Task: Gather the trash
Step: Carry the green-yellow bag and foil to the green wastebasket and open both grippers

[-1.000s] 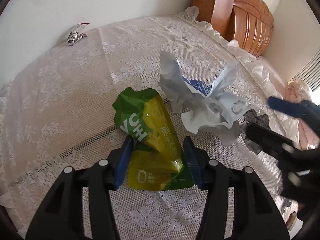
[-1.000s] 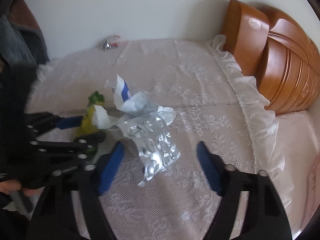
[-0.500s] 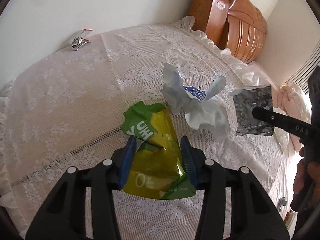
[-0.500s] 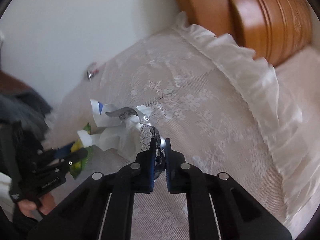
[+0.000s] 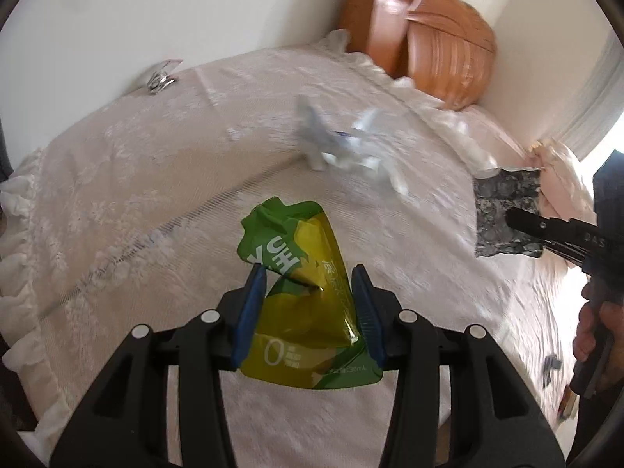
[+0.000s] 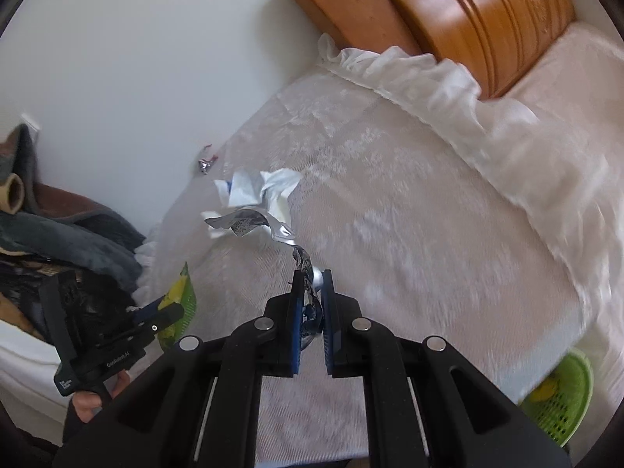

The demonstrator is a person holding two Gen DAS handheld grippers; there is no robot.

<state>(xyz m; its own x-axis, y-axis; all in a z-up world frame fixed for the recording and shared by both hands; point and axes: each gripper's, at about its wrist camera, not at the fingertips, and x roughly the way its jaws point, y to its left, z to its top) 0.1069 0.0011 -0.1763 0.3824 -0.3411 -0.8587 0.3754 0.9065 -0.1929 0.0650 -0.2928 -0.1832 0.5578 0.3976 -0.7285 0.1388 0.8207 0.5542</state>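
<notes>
From the left wrist, the left gripper [image 5: 309, 306] holds a green and yellow pouch [image 5: 302, 292] between its blue pads, the jaws narrowed onto the pouch's creased sides and the pouch lifted clear of the white lace bedspread [image 5: 156, 195]; its jaws have just been closing a little further on the pouch; farther up the bed a crumpled white and blue wrapper [image 5: 343, 146] lies on the lace, blurred; a small silver scrap [image 5: 160, 78] sits at the bedspread's far edge against the wall; to the right, the right gripper [image 5: 522, 220] comes in from the frame's edge with a silver foil packet [image 5: 507, 210] hanging in it, a hand [image 5: 596, 323] showing below it; a brown wooden headboard [image 5: 421, 46] stands in the corner. From the right wrist, the right gripper [image 6: 312, 292] is pinched tight on the silver foil packet [image 6: 269, 226], whose crinkled strip rises from between the pads and curls left above the bed; the white and blue wrapper [image 6: 257, 191] lies just behind it on the bedspread [image 6: 429, 234]; the silver scrap [image 6: 206, 162] lies by the wall; at lower left the left gripper [image 6: 160, 310] carries the green and yellow pouch [image 6: 181, 296], with fingers [image 6: 89, 401] beneath its handle; dark clothes [image 6: 58, 234] are heaped at the left edge; a green basket [image 6: 561, 394] shows at lower right, beside the bed's edge; the headboard [image 6: 448, 7] fills the top right.
</notes>
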